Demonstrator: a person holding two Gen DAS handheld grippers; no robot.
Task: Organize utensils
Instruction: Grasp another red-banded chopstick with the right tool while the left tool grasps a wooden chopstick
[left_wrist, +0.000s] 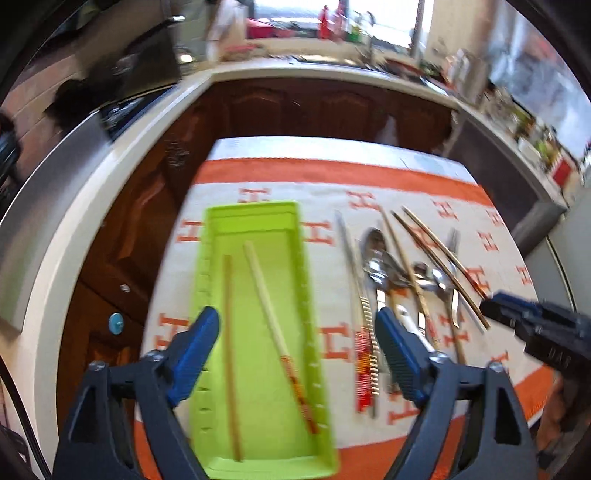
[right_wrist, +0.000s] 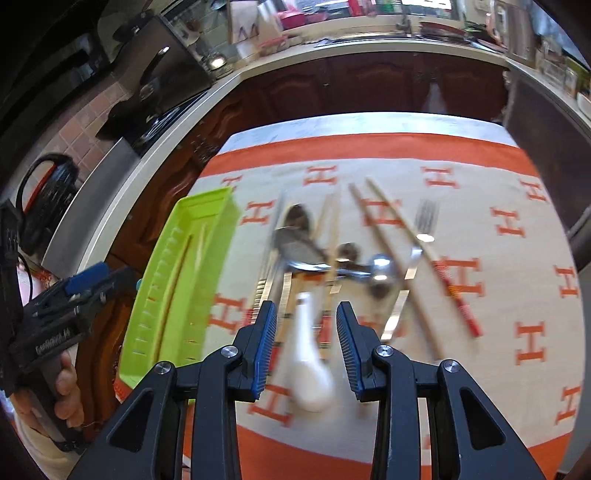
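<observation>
A lime-green tray (left_wrist: 255, 221) lies on the orange-and-cream cloth and holds two chopsticks (left_wrist: 231, 350). My left gripper (left_wrist: 297, 328) is open above the tray's near half. To the tray's right lies a pile of utensils: metal spoons (left_wrist: 376, 258), a fork (left_wrist: 452, 240), gold chopsticks (left_wrist: 439, 254) and a red-patterned chopstick (left_wrist: 364, 362). In the right wrist view my right gripper (right_wrist: 306, 317) is open, jaws on either side of a white ceramic spoon (right_wrist: 308, 365), above the pile (right_wrist: 332, 258). The tray (right_wrist: 207, 210) shows at the left there.
The cloth (right_wrist: 517, 192) covers a small table. Dark wooden cabinets (left_wrist: 303, 103) and a white counter edge (left_wrist: 110, 155) curve behind and to the left. The other gripper shows in each view, the right one (left_wrist: 535, 321) and the left one (right_wrist: 74, 295).
</observation>
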